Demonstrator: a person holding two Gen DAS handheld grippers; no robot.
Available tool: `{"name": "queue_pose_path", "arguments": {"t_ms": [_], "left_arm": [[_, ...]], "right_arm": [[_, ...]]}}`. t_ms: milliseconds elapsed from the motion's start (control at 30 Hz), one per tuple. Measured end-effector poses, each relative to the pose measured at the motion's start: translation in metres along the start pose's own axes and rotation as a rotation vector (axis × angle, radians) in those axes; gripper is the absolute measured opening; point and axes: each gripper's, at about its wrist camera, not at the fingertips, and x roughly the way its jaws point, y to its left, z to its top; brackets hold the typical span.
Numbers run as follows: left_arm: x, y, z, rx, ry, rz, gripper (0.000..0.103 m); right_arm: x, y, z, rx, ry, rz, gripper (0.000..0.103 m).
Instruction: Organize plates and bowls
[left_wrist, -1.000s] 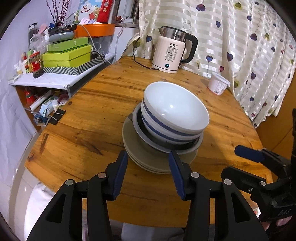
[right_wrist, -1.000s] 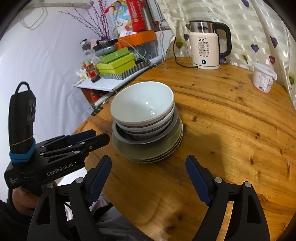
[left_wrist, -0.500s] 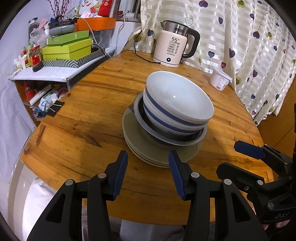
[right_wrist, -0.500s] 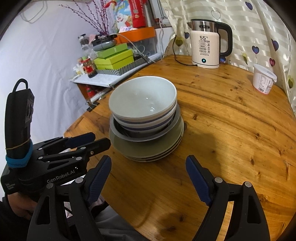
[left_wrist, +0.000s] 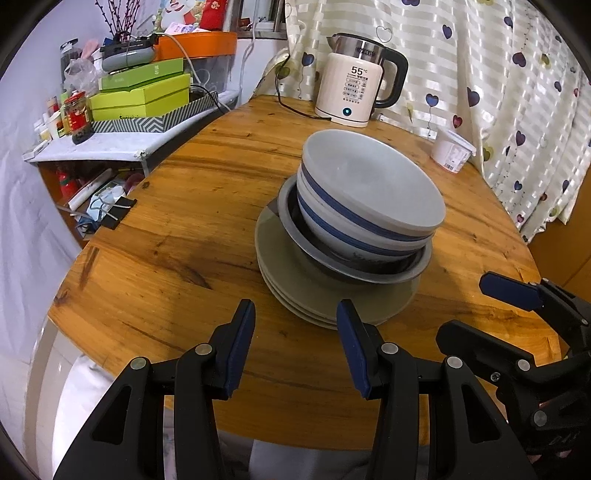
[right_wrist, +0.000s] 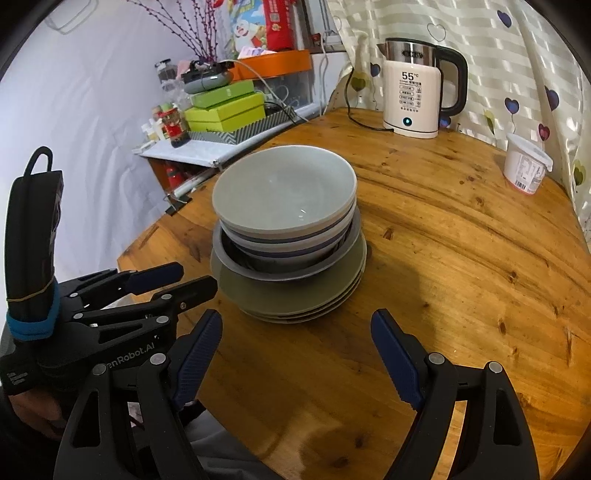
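My left tongs (left_wrist: 295, 339) hang released, empty, just short of the plates (left_wrist: 317, 291) mid-counter (left_wrist: 184, 221). Two striped bowls (left_wrist: 369, 206) nest in a grey dish, its inside mostly hidden. My right tongs (right_wrist: 295, 350) gape wide, empty.

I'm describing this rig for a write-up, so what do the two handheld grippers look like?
Both are matte black plastic with silver rivets. The left gripper and right gripper have ribbed dark-blue finger pads. The left's body reads "GenRobot.AI"; its upright black handle wears a blue band.
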Motion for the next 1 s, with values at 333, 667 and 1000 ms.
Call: {"name": "queue_pose_path", "arguments": {"t_ms": [333, 667, 1000], "left_arm": [[0.0021, -0.0006, -0.0008, 0.003, 0.011, 0.014, 0.047], [0.0025, -0.0016, -0.0017, 0.003, 0.015, 0.021, 0.047], [0.002, -0.0029, -0.0027, 0.015, 0.018, 0.03, 0.047]], "right_arm": [[0.0033, -0.0013, -0.0007, -0.001, 0.008, -0.004, 0.084], [0.0036, -0.0006, -0.0021, -0.006, 0.004, -0.003, 0.084], [0.0035, -0.0004, -0.0023, -0.008, 0.003, -0.002, 0.084]]}}
